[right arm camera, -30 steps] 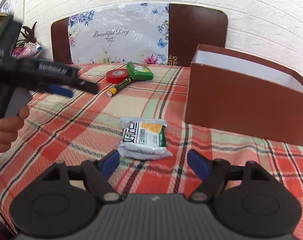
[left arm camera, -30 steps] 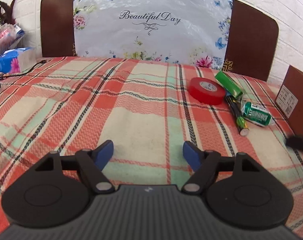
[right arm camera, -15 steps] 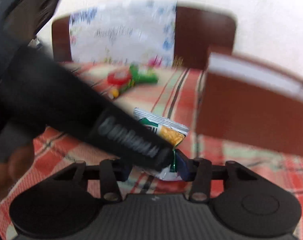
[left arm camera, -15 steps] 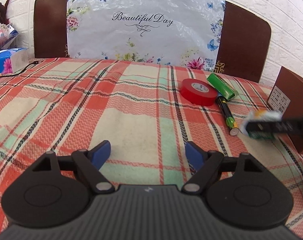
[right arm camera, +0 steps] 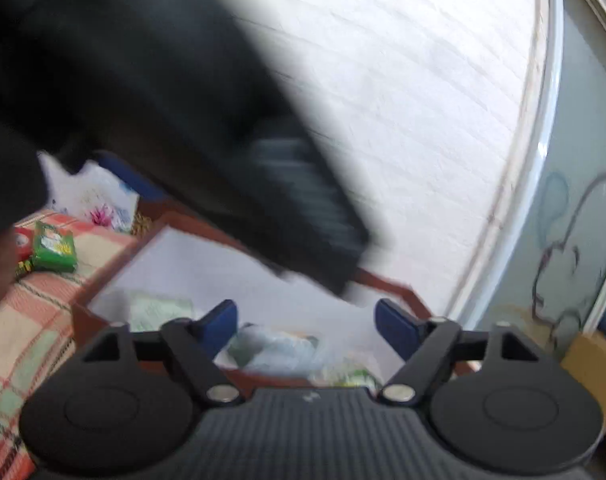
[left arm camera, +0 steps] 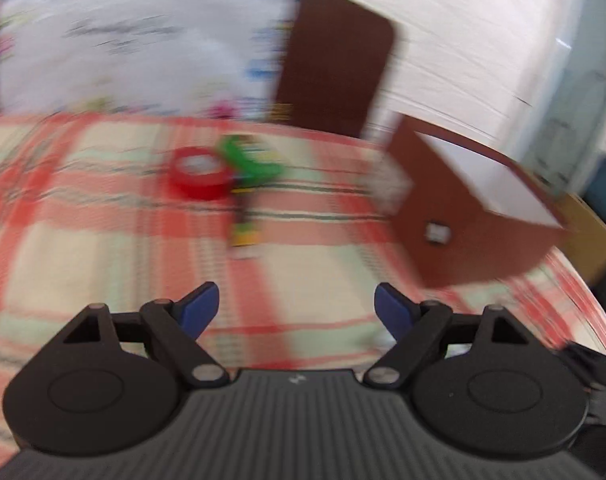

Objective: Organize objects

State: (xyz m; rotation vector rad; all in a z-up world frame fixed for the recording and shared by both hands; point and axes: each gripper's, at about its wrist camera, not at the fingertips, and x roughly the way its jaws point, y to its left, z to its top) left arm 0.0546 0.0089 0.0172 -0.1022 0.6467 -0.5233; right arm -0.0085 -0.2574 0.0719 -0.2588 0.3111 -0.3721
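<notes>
Now right gripper hangs spread over box, packet lying inside just below. Left gripper gapes empty, tape ahead. Risk: swinging grippers collide above box.

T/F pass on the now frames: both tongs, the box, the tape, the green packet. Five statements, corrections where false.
1. The left tongs are open and hold nothing. True.
2. The right tongs are shut on a packet. False: they are open, above the box, and a silver packet lies inside it.
3. The red tape lies inside the box. False: it lies on the plaid cloth, apart from the box.
4. The green packet lies on the cloth outside the box. True.
5. The box has a lid on. False: it is open at the top, its white inside showing.
</notes>
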